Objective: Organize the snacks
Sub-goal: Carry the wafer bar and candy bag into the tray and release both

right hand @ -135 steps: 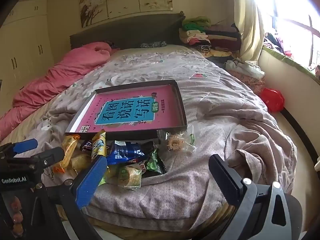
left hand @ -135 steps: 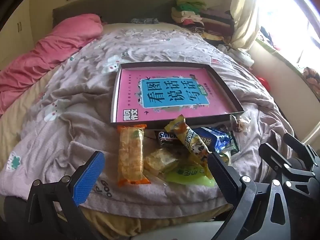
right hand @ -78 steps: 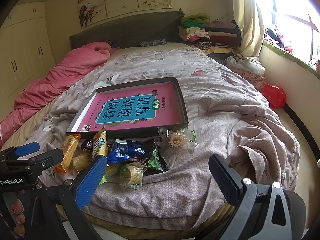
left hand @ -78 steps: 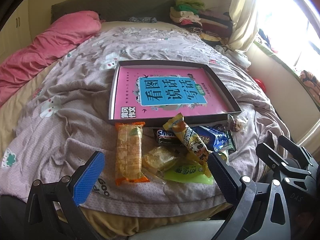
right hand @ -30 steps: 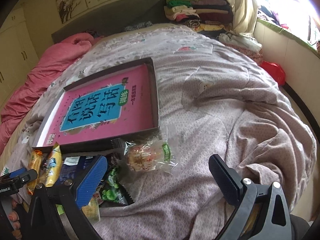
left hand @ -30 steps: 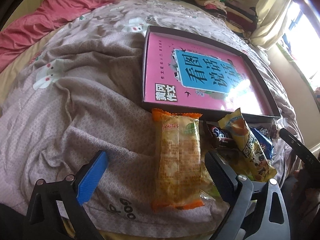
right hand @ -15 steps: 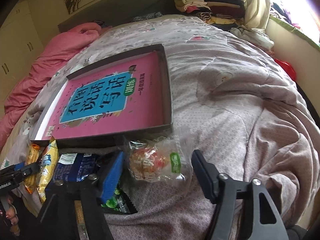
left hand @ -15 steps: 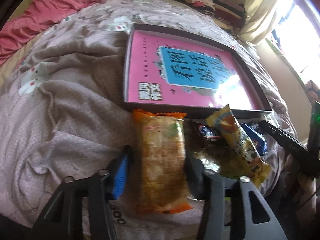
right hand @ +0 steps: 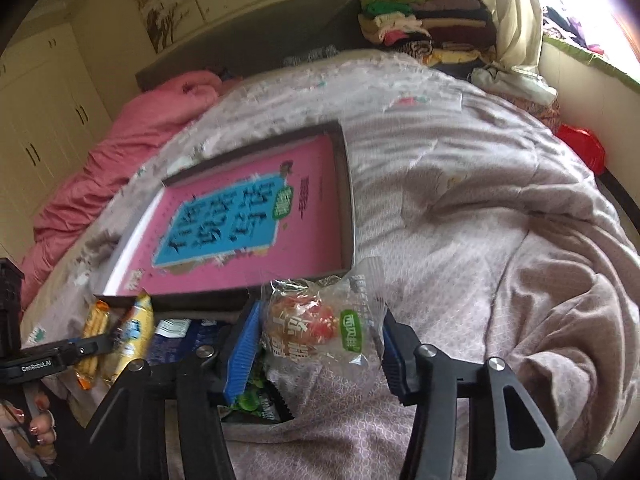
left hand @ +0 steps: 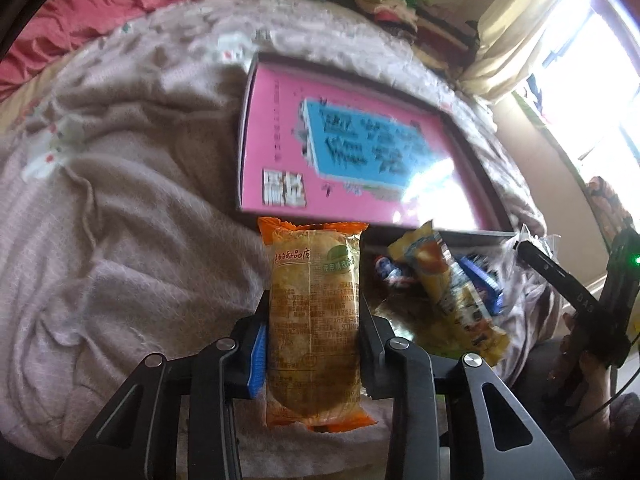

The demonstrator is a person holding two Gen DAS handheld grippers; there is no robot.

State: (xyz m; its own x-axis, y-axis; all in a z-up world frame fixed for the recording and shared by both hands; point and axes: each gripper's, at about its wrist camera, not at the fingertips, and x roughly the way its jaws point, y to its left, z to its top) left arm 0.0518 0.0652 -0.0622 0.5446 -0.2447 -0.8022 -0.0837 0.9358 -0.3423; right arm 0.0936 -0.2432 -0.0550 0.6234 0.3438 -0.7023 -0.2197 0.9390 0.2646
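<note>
My left gripper [left hand: 313, 344] is shut on a long orange-ended bread packet [left hand: 314, 320], its pads pressing both sides. My right gripper [right hand: 316, 344] is shut on a clear round pastry packet [right hand: 320, 326] with a green label. A dark-rimmed tray [left hand: 245, 136] with a pink printed bottom lies on the bed just beyond both packets; it also shows in the right wrist view [right hand: 347, 200]. A yellow snack bar [left hand: 448, 284], a blue packet [left hand: 482, 284] and a dark green packet [right hand: 256, 400] lie in a pile at the tray's near edge.
Everything lies on a rumpled mauve quilt [left hand: 120, 240]. A pink duvet [right hand: 120, 140] is bunched at the far left. Folded clothes [right hand: 416, 28] are stacked by the headboard. A red bag [right hand: 582, 144] sits on the floor by the window wall.
Both grippers moved down onto the snack pile and closed: the left on the orange bread packet, the right on the clear pastry packet. Both were wide open one second ago.
</note>
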